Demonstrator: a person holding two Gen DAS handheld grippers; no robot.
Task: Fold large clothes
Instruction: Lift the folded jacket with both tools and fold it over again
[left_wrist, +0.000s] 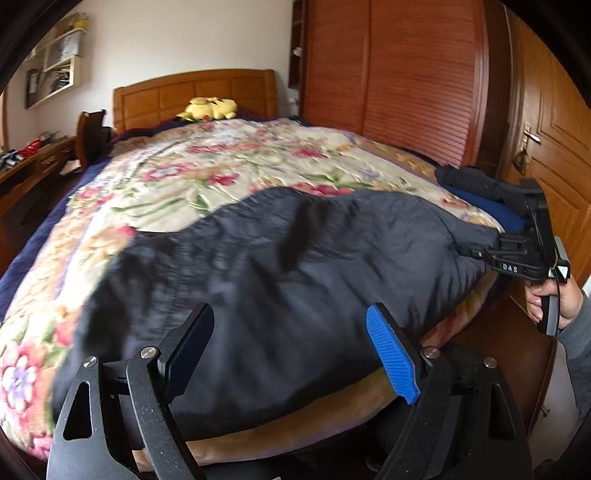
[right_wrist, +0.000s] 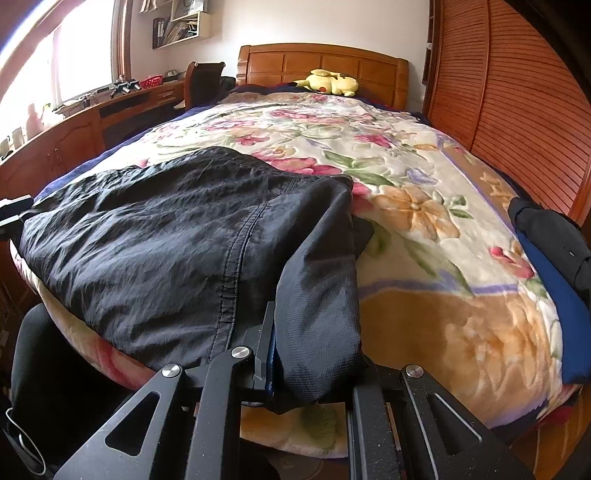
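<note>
We log the dark garment (right_wrist: 177, 236) spread across the near end of the bed (right_wrist: 436, 321), on the floral blanket. Left tongs (left_wrist: 291, 350) stand released, nothing between the pads, above its near edge. Right tongs (right_wrist: 314, 354) are clenched on a fabric fold at the garment's 4 o'clock corner.

The right tool (right_wrist: 295, 354) is clamped on a fold of the crinkly black nylon garment (right_wrist: 177, 229), which spreads toward nine o'clock over the floral plush blanket (right_wrist: 424, 206). A yellow plush toy (right_wrist: 332, 83) lies at twelve o'clock.
</note>
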